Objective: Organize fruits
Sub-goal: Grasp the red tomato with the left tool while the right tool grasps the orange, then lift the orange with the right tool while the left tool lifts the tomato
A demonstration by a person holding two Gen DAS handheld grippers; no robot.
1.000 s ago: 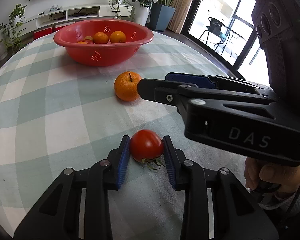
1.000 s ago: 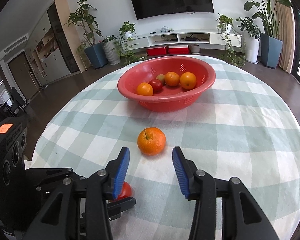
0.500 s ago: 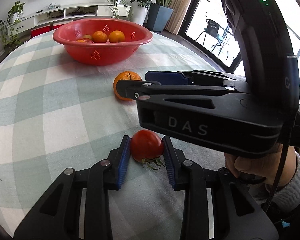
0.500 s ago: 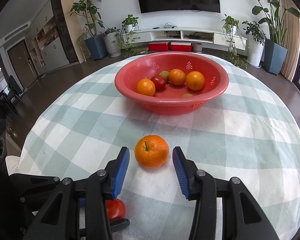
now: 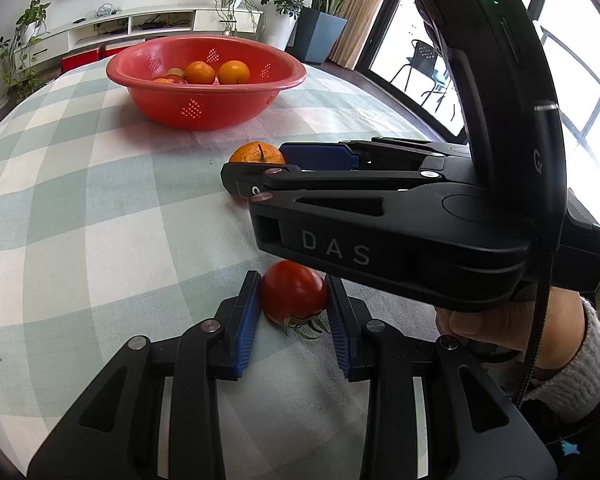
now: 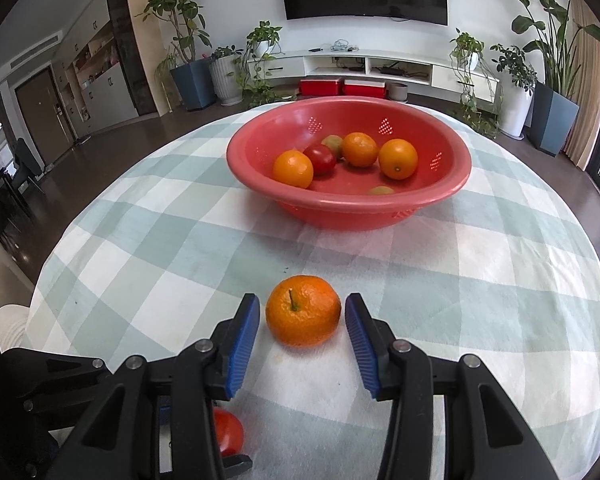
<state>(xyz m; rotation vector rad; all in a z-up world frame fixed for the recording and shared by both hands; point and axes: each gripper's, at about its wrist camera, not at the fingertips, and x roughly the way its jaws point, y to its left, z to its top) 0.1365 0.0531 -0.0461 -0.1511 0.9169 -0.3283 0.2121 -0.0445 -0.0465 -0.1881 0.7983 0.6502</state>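
- Tomato (image 5: 293,295): red, green calyx lying on the cloth; sits on the table between the blue pads of the left gripper (image 5: 292,312), which are closed in on both its sides and appear to press on it.
- Mandarin (image 6: 303,310): orange, short stem up; rests on the cloth between the pads of the right gripper (image 6: 302,322). A narrow gap shows on each side, so the jaws stand apart and hold nothing.
- Red bowl (image 6: 456,184): perforated plastic, farther back on the table, well apart from both loose fruits. Contents: three oranges, one red tomato, and two small greenish fruits, kind hard to tell.
- Tablecloth (image 6: 148,248): pale green and white check, covers the round table.
- Hand (image 5: 500,330): grey knit cuff, grips the right gripper's handle in the left wrist view; that gripper's body crosses above the tomato.
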